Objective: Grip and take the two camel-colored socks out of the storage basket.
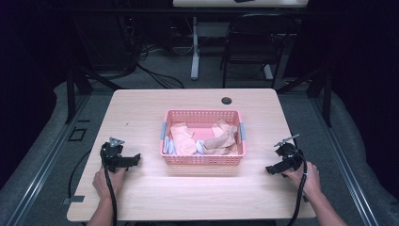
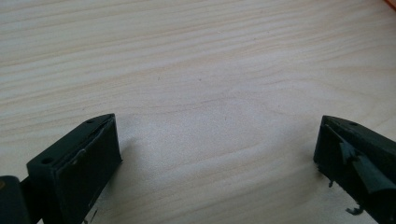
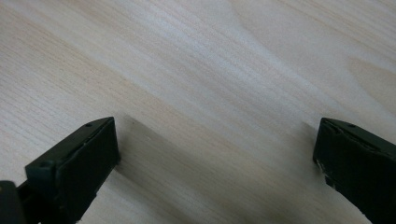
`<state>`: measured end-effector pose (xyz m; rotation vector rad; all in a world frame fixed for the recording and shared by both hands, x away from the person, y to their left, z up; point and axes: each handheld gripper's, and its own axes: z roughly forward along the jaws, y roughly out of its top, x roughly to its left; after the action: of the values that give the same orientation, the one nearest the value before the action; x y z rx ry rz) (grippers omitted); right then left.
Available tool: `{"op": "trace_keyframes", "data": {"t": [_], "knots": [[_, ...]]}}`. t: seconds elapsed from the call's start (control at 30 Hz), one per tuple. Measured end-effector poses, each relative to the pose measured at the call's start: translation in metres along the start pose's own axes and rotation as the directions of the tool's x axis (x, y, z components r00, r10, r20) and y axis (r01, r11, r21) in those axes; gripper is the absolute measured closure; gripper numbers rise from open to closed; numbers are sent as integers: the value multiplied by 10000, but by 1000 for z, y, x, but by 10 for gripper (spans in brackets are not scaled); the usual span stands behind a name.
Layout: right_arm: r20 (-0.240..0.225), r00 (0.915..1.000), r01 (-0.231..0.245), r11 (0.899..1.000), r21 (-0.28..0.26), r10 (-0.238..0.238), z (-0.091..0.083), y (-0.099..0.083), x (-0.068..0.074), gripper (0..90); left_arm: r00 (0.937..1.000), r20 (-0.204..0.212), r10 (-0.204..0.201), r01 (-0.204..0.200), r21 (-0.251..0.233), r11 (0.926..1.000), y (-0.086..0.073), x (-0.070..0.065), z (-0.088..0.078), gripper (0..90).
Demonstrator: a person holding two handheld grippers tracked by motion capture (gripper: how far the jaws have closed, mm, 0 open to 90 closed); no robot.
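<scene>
2 grippers sit low over the table (image 1: 141,197) right now, 1 either side of the pink basket (image 1: 203,160) at the table's middle. Left gripper (image 1: 134,160) is near the basket's left end, right gripper (image 1: 272,168) well off its right end, both pointing inward. From the left gripper view, the jaws stand wide apart with bare wood grain between them; same story in the right gripper view, jaws spread, nothing held.

Inside the basket lies a heap of crumpled tan and peach wrappers or packets (image 1: 221,139), with something pale (image 1: 169,147) tucked against the left wall. That looks like the target, and neither gripper has reached it yet.

To do this well, I'd say lift 1 gripper over the rim rather than nudging the wall, since a light mesh basket will probably slide. Come down on a raised fold of the topmost piece, close on a single layer, and draw it straight up so the rest stays put. The other gripper could steady the near wall.

Writing? No brand, label or lettering can be read on the basket or its contents; the pieces are too small here.
</scene>
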<state>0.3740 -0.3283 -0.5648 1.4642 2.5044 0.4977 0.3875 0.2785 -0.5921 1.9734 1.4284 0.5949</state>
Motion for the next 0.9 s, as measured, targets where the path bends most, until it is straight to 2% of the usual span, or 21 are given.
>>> {"op": "trace_keyframes", "data": {"t": [0.2,0.27,0.3,0.47,0.53,0.57,0.6,0.67,0.77,0.83,0.9], "knots": [[-77,10000,4,9995,-308,-6,1,-1,0,0,10000,31,7,-7,4,10000,0,0,0,0],[-147,9996,248,9997,71,-247,0,2,0,0,10000,48,18,-18,-3,10000,1,0,1,0],[-9,9991,418,9986,313,-418,0,4,-1,0,10000,43,11,-11,-7,10000,1,0,1,0],[-172,9991,403,9975,572,-394,0,6,-1,1,10000,69,6,-6,-3,10000,1,0,1,0],[-95,9991,422,9971,630,-417,-1,6,-1,12,10000,56,-1,1,-20,10000,1,0,2,0],[-132,9991,418,9971,631,-411,-2,7,-2,11,10000,53,-3,3,-17,10000,1,0,2,0],[-175,9997,170,9992,372,-164,-4,7,-1,14,10000,51,3,-3,-14,10000,1,0,2,0],[-227,9994,264,9984,497,-253,-6,8,-1,13,10000,44,10,-10,-8,10000,1,0,2,0],[-453,9986,276,9989,374,-259,-14,11,-1,13,10000,43,30,-30,7,10000,1,1,2,0],[-351,9990,281,9993,251,-272,-19,13,1,12,10000,43,34,-34,11,10000,1,1,2,0],[-485,9981,402,9989,230,-391,-26,17,2,12,10000,42,31,-31,8,10000,1,1,2,0]]}}
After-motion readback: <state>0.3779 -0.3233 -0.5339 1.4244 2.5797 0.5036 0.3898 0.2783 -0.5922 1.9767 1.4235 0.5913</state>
